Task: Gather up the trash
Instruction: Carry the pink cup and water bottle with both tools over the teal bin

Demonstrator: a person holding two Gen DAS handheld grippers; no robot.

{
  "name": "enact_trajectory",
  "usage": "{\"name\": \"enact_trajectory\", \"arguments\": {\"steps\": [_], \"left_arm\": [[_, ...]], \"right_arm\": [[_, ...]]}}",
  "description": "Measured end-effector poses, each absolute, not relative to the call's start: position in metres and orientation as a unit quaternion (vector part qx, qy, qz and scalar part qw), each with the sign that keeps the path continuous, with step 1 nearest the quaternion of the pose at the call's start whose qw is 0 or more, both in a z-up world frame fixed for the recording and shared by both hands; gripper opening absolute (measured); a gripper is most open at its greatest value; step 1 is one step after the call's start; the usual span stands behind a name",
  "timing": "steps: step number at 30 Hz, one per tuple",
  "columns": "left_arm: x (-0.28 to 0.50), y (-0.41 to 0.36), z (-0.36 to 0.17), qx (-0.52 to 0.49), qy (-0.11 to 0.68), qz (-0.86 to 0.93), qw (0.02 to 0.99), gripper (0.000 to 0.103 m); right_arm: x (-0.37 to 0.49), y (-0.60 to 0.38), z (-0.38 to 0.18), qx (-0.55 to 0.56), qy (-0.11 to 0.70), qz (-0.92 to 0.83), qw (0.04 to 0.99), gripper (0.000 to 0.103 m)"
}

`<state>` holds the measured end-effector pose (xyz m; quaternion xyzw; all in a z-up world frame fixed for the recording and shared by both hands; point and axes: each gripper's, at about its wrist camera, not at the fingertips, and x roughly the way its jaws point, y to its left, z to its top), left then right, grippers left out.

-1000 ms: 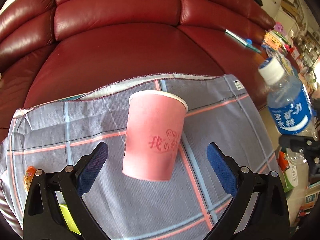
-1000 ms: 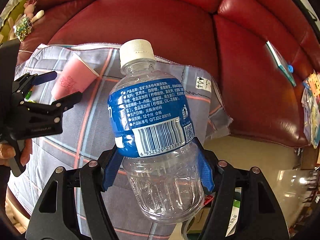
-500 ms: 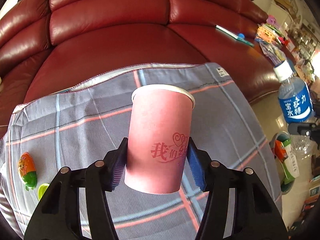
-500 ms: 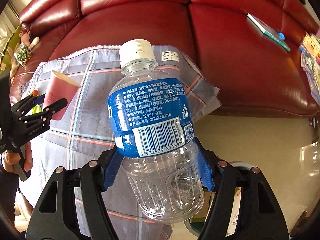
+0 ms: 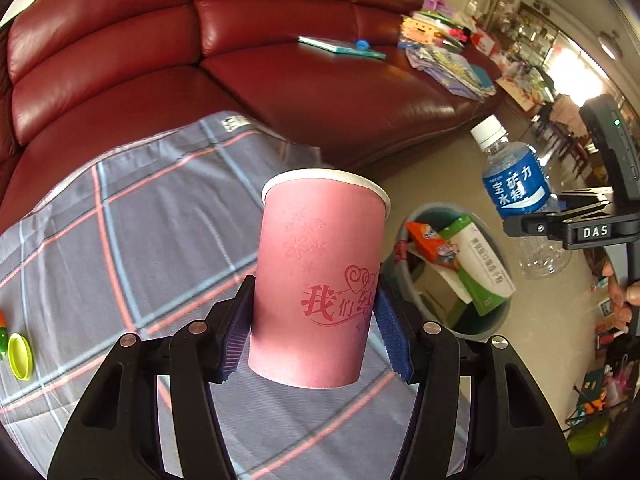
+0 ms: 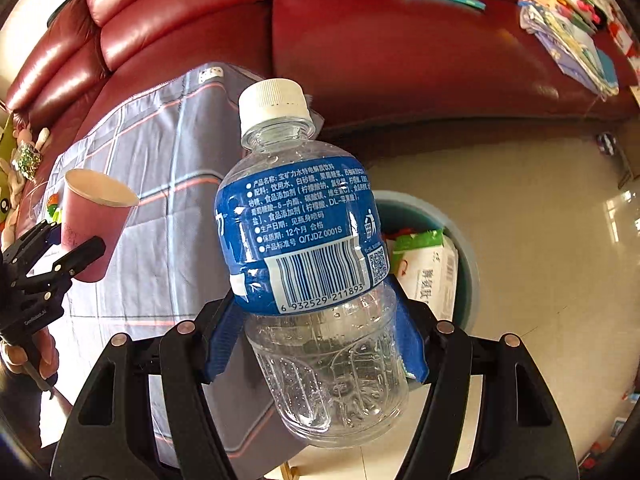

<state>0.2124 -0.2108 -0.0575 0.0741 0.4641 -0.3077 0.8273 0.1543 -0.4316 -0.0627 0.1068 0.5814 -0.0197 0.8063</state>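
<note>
While upright, rim up, cup (image 5: 318,284) sits in left hand-held gripper (image 5: 316,332).

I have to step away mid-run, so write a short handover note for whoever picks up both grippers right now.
Left gripper: shut on the pink paper cup, upright, held above the plaid cloth.
Right gripper: shut on the capped, nearly empty water bottle.
Bin on the floor beside the cloth already holds wrappers and a carton.
Left: drop bottle and cup into the bin.
</note>
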Motion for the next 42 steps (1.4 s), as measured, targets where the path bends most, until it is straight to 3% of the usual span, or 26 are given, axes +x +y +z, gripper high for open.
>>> {"name": "enact_trajectory", "arguments": {"steps": [17, 42], "left_arm": [[0.169, -0.313, -0.082, 0.11, 0.485, -0.362, 0.788, 0.059], [0.179, -0.362, -0.12, 0.121, 0.516, -0.369, 0.764, 0.06]], "right_arm": [[0.126, -0.482, -0.126, 0.171, 0.592, -0.02, 0.787, 0.064], [0.138, -0.501, -0.215, 0.222, 0.63, 0.01, 0.744, 0.063]]}}
